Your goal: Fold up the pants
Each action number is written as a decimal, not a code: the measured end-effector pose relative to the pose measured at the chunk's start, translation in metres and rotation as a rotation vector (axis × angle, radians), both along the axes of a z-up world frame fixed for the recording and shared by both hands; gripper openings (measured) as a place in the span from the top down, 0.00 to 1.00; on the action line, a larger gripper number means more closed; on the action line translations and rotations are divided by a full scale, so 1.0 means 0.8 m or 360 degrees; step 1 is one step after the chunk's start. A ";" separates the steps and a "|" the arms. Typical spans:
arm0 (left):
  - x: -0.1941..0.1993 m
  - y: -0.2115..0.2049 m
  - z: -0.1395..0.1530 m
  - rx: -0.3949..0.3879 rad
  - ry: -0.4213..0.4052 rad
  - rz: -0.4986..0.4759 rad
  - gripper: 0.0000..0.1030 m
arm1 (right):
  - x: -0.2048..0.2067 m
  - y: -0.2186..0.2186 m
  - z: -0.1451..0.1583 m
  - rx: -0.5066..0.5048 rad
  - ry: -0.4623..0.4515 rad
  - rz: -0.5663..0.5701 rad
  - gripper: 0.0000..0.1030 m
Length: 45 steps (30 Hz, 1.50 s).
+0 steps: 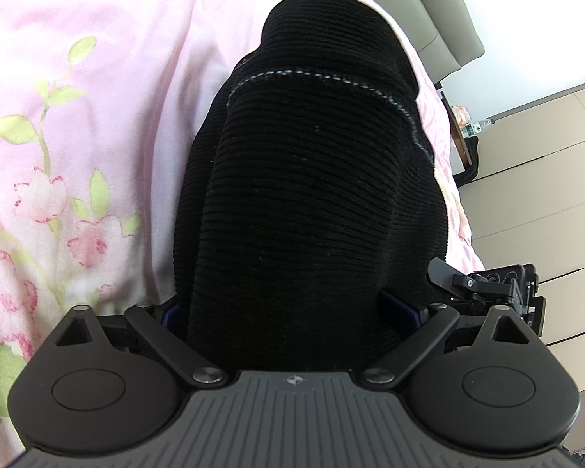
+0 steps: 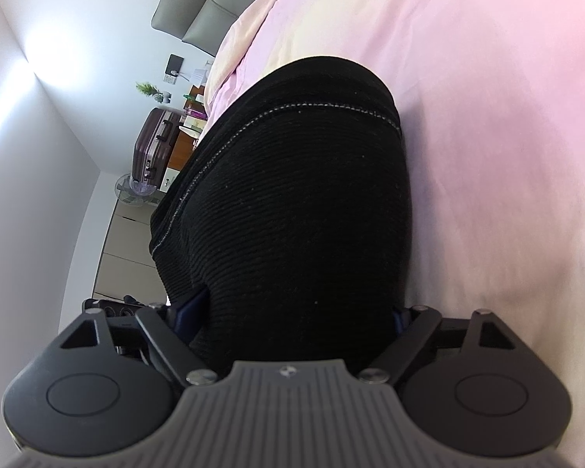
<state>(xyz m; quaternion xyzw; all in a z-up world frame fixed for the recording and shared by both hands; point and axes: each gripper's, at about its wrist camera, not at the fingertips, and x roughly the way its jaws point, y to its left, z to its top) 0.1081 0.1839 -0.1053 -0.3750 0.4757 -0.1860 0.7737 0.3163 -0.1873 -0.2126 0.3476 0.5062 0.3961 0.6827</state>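
The pants (image 1: 308, 202) are made of black ribbed knit cloth, matt, edged with a pale stitched seam. The bed (image 1: 97, 97) is covered in smooth pink flower-printed cloth. Each gripper (image 2: 296, 312) is cased in matt black plastic, fastened with shiny metal pins.

Seen along the left hand-held gripper (image 1: 288, 304): black ribbed pants (image 1: 312, 179) bunched between the two blue-padded fingers (image 1: 399, 306), fabric filling the gap and spilling back over the gripper's body. Pale stitched seam curving across the cloth higher up. Under the pants, a bed with a pink floral sheet (image 1: 78, 136), green leaves and pink blossoms at left. At the right edge, the other hand-held gripper (image 1: 487, 284), partly hidden. Beyond, pale floor tiles (image 1: 546, 179), a grey headboard (image 1: 444, 19), a water bottle (image 1: 475, 128).
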 end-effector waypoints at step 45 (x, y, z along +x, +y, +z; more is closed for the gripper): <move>0.023 -0.203 0.087 -0.0009 -0.0166 -0.0317 0.10 | -0.094 -0.213 0.104 0.0112 -0.0082 -0.0278 0.28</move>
